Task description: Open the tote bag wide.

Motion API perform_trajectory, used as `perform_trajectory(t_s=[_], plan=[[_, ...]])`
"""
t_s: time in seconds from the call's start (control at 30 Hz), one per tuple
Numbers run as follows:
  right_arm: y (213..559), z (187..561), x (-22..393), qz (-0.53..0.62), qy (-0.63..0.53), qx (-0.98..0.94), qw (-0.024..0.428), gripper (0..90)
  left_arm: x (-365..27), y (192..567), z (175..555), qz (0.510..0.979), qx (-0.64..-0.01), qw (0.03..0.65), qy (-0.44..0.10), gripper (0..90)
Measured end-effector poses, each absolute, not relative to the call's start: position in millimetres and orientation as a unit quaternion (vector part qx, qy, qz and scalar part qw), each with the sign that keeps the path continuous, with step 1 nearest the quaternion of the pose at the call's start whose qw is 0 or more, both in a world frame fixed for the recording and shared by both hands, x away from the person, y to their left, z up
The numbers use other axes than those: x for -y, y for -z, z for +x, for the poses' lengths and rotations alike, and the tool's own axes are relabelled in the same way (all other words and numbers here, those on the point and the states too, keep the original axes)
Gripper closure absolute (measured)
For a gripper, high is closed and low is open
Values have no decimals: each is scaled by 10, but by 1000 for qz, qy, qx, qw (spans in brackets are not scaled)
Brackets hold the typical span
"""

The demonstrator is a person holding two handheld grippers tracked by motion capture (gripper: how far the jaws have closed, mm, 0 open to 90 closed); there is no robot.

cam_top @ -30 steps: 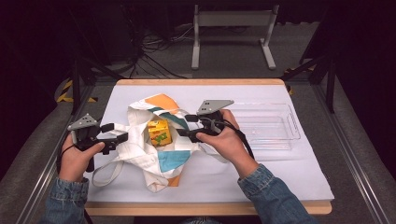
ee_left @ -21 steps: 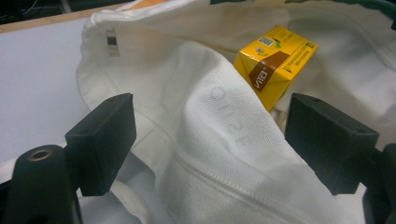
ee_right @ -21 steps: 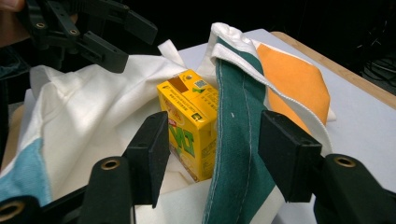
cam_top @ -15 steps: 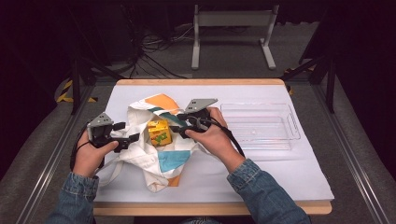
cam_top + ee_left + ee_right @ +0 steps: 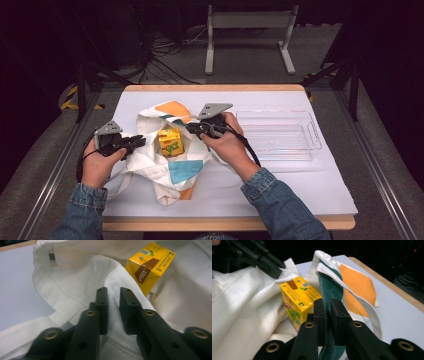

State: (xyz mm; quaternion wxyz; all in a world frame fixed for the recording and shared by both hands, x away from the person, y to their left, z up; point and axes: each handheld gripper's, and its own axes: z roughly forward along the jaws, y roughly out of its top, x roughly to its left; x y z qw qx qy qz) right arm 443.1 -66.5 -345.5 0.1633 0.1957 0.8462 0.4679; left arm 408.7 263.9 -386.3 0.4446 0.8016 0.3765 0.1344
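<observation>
Both tools, jaws just closed, pinch the woven cloth bag (image 5: 167,165) mid-table: left tool (image 5: 137,142) at its 9 o'clock rim, right tool (image 5: 192,128) at 2 o'clock; inside, a boxy yellow carton (image 5: 170,141).

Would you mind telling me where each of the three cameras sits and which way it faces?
High view: above the person's side, looking forward and down on the table; forearms, hands, left gripper and right gripper show.
Left gripper view: rides the left gripper, looking along its jaws, shut on the tote bag rim.
Right gripper view: rides the right gripper, jaws shut on the opposite rim.
Shared: the yellow carton shows in all three.
</observation>
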Motion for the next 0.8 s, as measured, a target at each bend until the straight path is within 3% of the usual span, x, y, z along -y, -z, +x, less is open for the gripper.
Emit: perform_trajectory(t_s=[0.1,0.4,0.63,0.8], plan=[[3430,4443,721,201,-467,-844,171,873,-2653,3826,4064,798,-374,451,-140,867],[3335,4499,1045,238,-480,-822,194,877,-2780,3716,3961,778,-383,469,-169,873],[3401,4528,1243,265,-469,-817,207,878,-2852,3772,3947,787,-398,425,-204,877],[3549,4559,1253,280,-445,-825,206,878,-2853,3929,4014,795,-410,402,-196,877]])
